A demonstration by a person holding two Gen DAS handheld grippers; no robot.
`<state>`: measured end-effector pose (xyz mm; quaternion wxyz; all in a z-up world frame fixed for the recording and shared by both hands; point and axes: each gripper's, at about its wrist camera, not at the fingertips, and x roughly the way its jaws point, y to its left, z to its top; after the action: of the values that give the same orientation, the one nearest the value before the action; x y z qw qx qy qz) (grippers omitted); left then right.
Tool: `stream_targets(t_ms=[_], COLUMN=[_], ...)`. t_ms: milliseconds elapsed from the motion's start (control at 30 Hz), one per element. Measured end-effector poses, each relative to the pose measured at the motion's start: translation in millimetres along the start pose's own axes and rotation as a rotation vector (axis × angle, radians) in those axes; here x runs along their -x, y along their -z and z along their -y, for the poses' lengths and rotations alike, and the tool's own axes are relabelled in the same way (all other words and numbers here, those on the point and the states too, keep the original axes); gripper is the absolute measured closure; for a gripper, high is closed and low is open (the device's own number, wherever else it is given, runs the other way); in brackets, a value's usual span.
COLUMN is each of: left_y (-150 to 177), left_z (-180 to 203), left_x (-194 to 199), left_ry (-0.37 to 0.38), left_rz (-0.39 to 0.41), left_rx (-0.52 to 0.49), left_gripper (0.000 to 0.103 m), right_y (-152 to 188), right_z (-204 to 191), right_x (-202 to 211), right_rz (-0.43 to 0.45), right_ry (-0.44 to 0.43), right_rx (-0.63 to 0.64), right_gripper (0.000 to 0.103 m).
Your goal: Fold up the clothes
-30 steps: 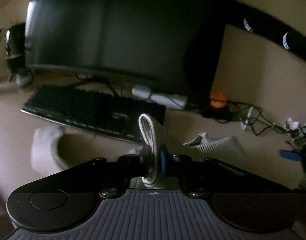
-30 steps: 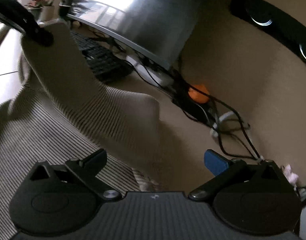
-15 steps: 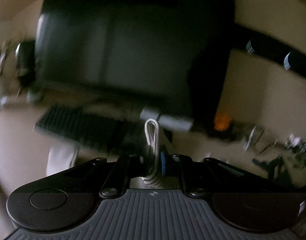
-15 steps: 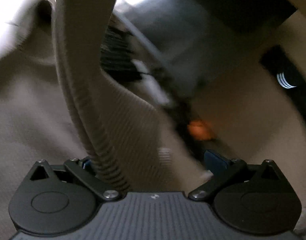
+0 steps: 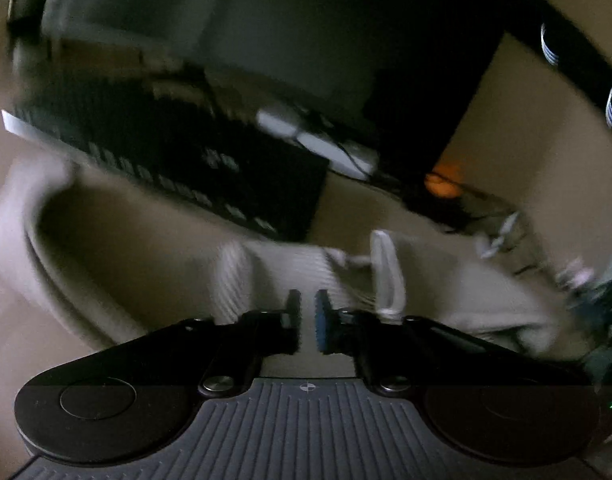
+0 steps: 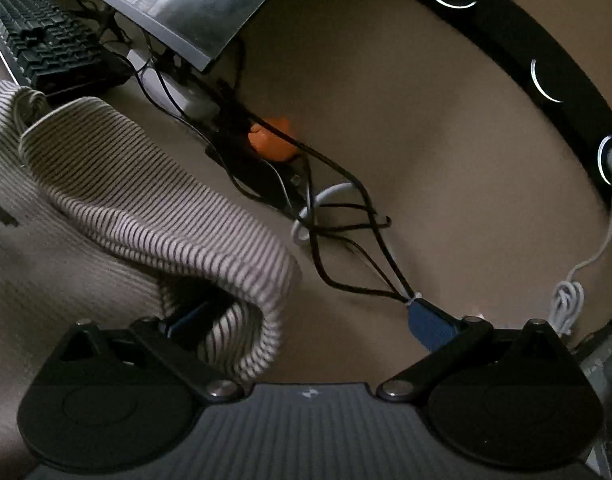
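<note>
The beige ribbed striped garment (image 6: 153,208) lies on the tan desk, and a rolled fold of it drapes over the left finger (image 6: 177,326) of my right gripper (image 6: 306,326). That gripper stands wide open, with bare desk between its fingers. In the blurred left wrist view, the garment (image 5: 289,268) lies just ahead of my left gripper (image 5: 308,314). Its jaws stand a narrow gap apart with nothing between them. An upright loop of the fabric (image 5: 386,276) stands just to the right of the fingers, free of them.
A black keyboard (image 6: 45,44) and a monitor (image 6: 177,4) stand at the back left. Tangled black and white cables (image 6: 338,216), an orange object (image 6: 271,140) and a black bar with light rings (image 6: 546,80) fill the right side.
My left gripper has let the fabric loop slip out to its right and tilted down. My right gripper has dropped toward the desk, and the hanging garment now lies draped over its left finger.
</note>
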<state>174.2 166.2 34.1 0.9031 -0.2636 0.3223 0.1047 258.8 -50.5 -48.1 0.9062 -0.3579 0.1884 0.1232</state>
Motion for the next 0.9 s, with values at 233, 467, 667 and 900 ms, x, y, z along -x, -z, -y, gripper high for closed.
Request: stream_targets(t_ms=[233,467,667,900], left_y=[3.5,7.0,11.0,15.6], left_z=[32.6,50.6,40.3,28.3], left_x=[-48.5,-66.4,-33.9,4.1], left_ry=[0.020,-0.052,-0.157,-0.280], left_rz=[-0.046,-0.030,0.036,0.114], left_rx=[0.039,-0.005,-0.115,-0.242], left_gripper=[0.034,0.089,0.091,0.090], right_y=[2.0,12.7,14.6,-9.3], right_z=[3.9,13.1,15.9,-15.7], right_x=[7.3,28.6,32.0,47.0], right_rz=[0.012,0.006,0.009,0.104], right_ry=[-0.003,-0.029,-0.007,-0.081], right_rx=[0.016,0.011,-0.011,0.037], right_gripper=[0.000,0.000,0.000,0.000])
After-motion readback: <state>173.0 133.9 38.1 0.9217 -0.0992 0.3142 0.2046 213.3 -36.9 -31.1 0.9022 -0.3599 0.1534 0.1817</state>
